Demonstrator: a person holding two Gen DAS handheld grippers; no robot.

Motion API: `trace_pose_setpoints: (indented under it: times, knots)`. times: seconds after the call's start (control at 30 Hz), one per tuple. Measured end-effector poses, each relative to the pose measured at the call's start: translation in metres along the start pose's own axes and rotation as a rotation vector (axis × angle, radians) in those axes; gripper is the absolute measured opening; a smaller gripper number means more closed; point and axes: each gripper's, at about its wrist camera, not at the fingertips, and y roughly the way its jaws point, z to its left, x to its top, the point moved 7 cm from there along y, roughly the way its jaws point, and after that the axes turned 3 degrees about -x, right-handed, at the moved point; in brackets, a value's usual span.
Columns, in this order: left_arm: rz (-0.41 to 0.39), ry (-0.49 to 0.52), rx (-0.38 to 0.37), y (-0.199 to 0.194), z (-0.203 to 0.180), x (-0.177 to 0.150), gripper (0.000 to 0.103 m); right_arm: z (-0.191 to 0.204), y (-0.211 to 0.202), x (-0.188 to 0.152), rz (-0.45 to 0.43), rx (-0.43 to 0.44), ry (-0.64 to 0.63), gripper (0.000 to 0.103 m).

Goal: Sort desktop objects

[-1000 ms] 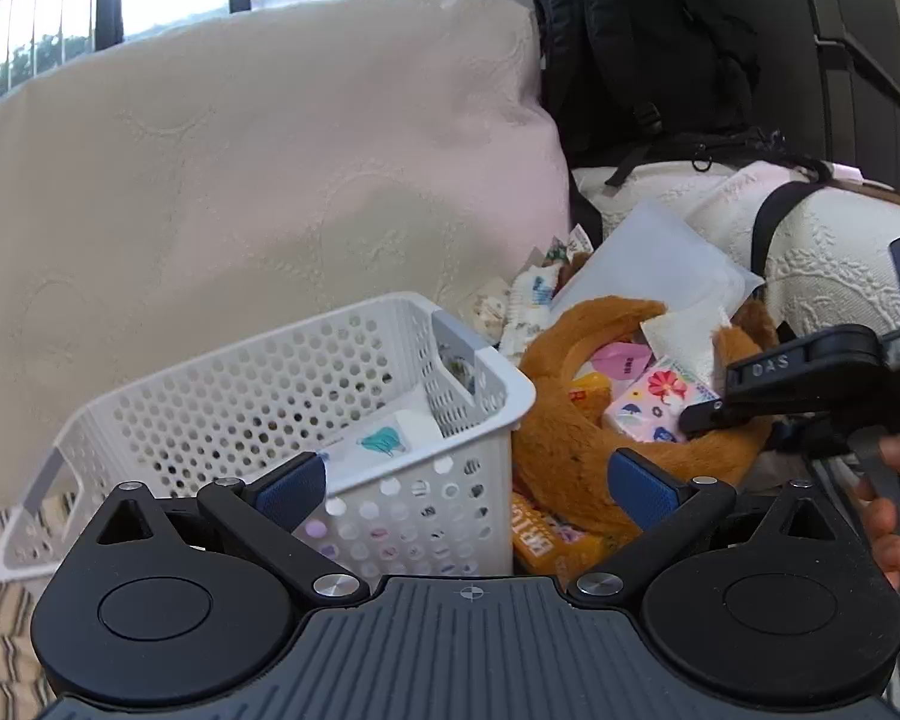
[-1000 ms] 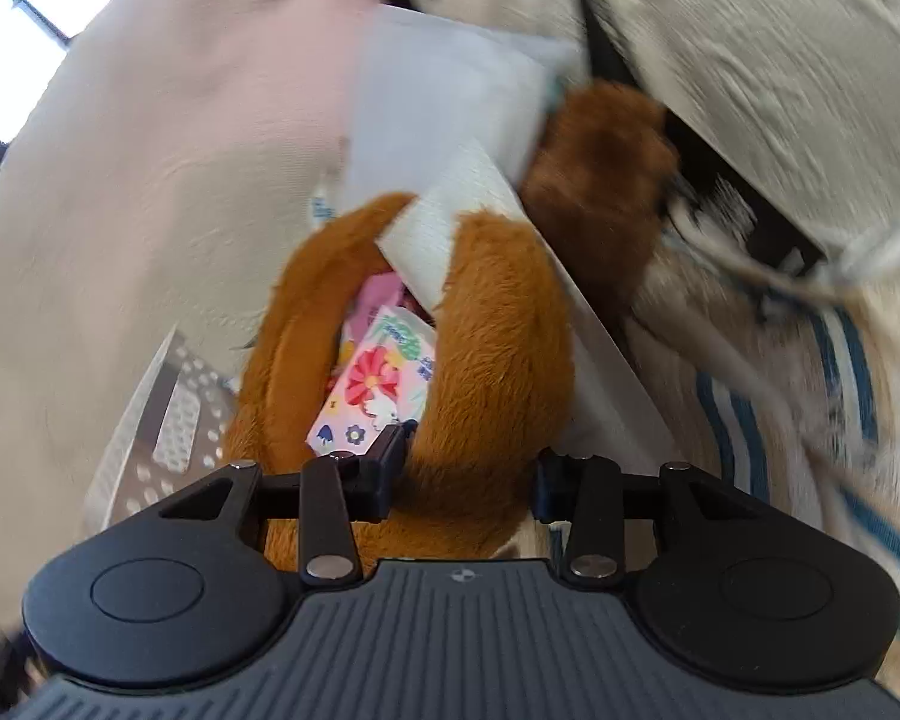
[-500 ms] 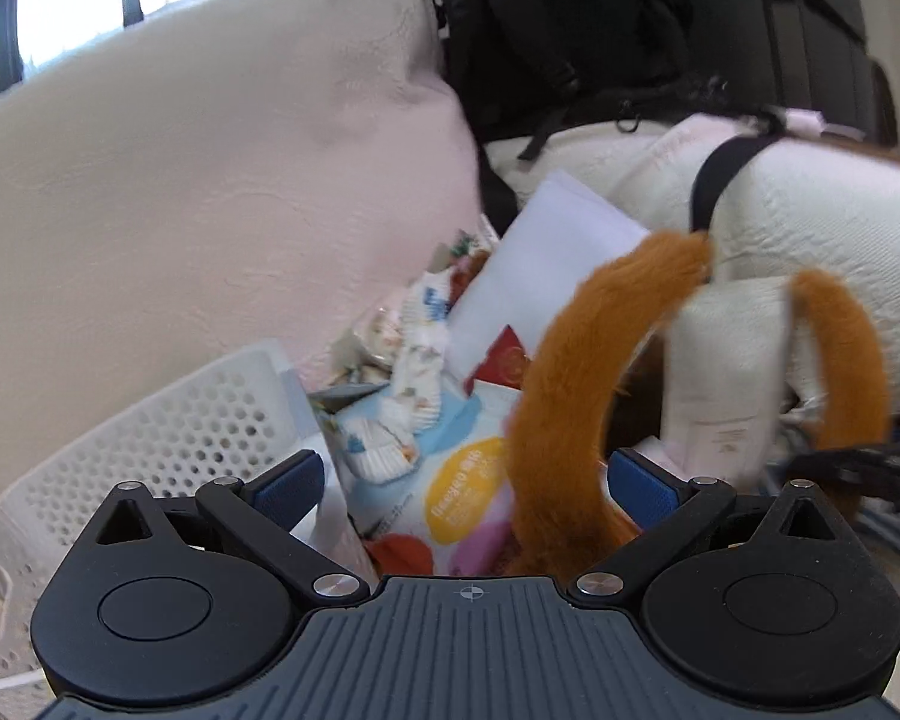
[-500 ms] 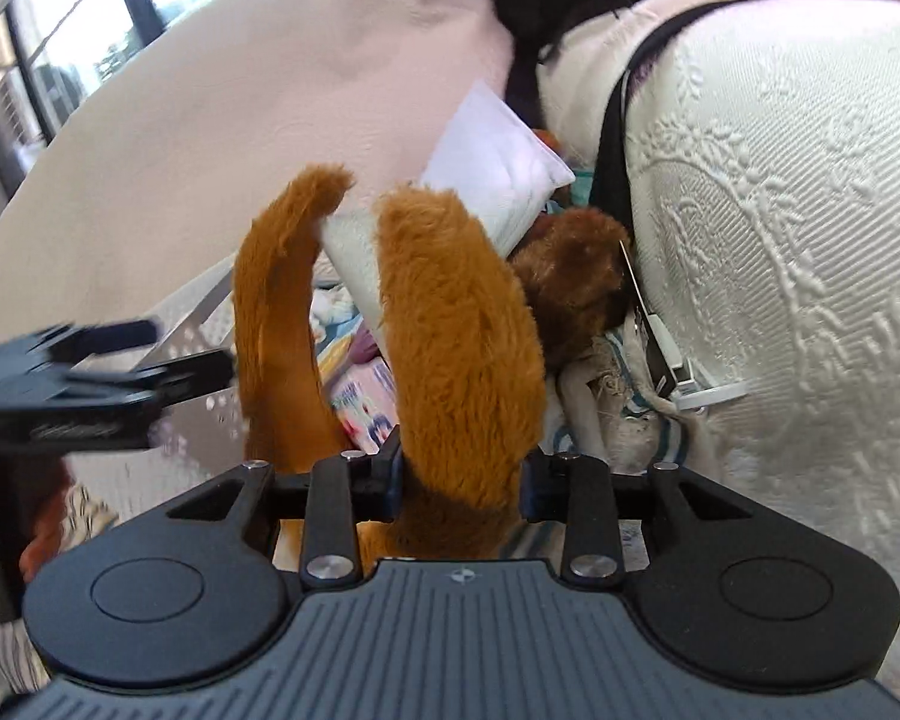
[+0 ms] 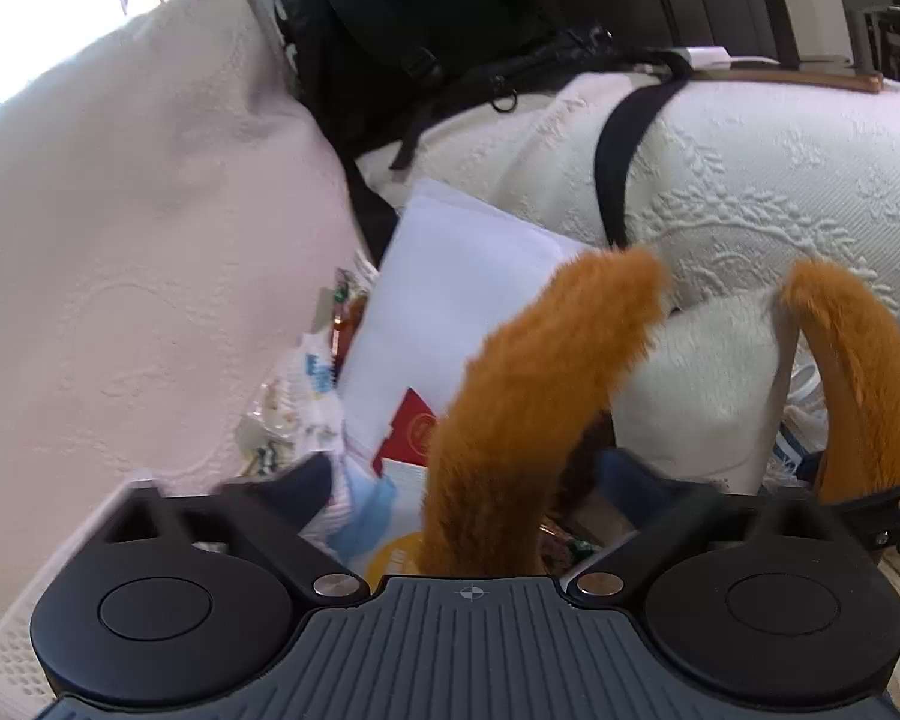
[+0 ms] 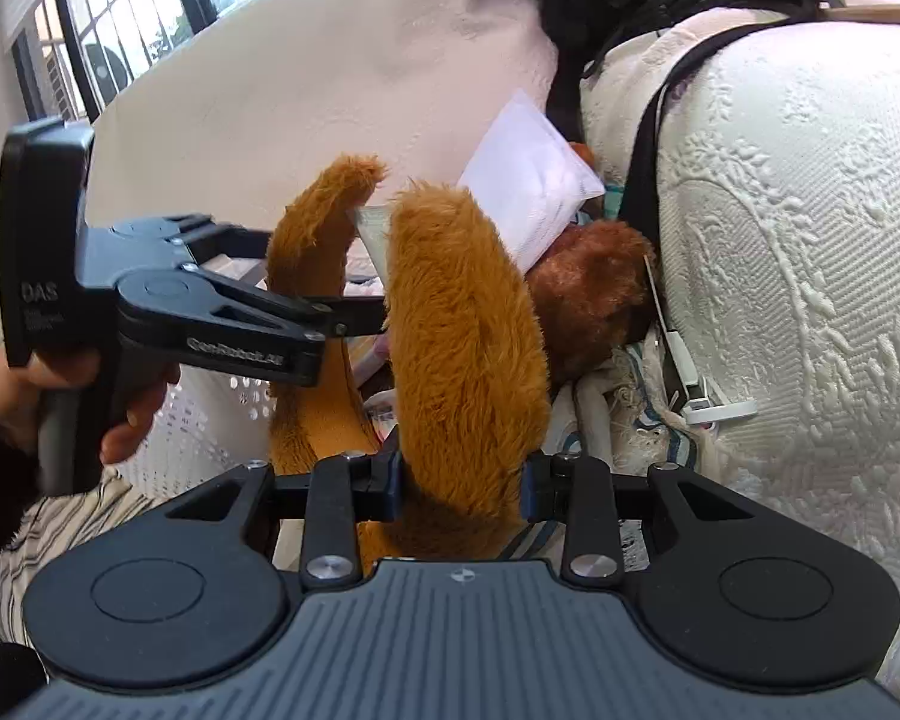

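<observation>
An orange-brown plush toy with a cream belly is lifted off the pile. My right gripper (image 6: 461, 480) is shut on one furry limb (image 6: 462, 330) of the plush. My left gripper (image 5: 462, 480) is open, its blue-padded fingers on either side of the other limb (image 5: 510, 420) without pinching it. The left gripper also shows in the right wrist view (image 6: 330, 315) from the side, reaching across to the plush. The cream belly (image 5: 702, 384) faces the left camera. A darker brown plush part (image 6: 594, 288) lies behind.
A white perforated basket (image 6: 210, 420) stands at the left. A white pouch (image 5: 450, 300) and colourful snack packets (image 5: 390, 516) lie under the plush. Cream quilted cushions (image 5: 780, 180) rise right and behind. A black backpack (image 5: 420, 30) sits at the back.
The right gripper has lifted the plush higher. The left gripper has moved right, away from the basket, and now has the plush's other limb between its open fingers.
</observation>
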Motion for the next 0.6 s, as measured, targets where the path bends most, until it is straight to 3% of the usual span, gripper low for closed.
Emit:
trace_pose_setpoints:
  times: [0.03,0.17,0.27,0.47,0.6]
  knots:
    - [0.028,0.001,0.013,0.004,0.000,-0.003,0.057,-0.002,0.001,0.000,0.000,-0.005,0.005,0.039]
    - [0.028,-0.019,0.079,0.001,0.000,-0.015,0.050,-0.007,0.006,0.004,-0.003,-0.073,0.040,0.040]
    - [-0.004,-0.061,0.068,-0.013,0.000,-0.018,0.031,-0.006,0.014,0.009,-0.008,-0.124,0.084,0.040]
    - [-0.058,-0.075,0.065,-0.042,0.000,-0.016,0.032,0.002,0.020,0.019,-0.042,-0.186,0.115,0.036]
    - [-0.112,-0.088,0.073,-0.065,0.006,-0.004,0.032,0.018,-0.003,0.035,-0.122,-0.214,0.032,0.035]
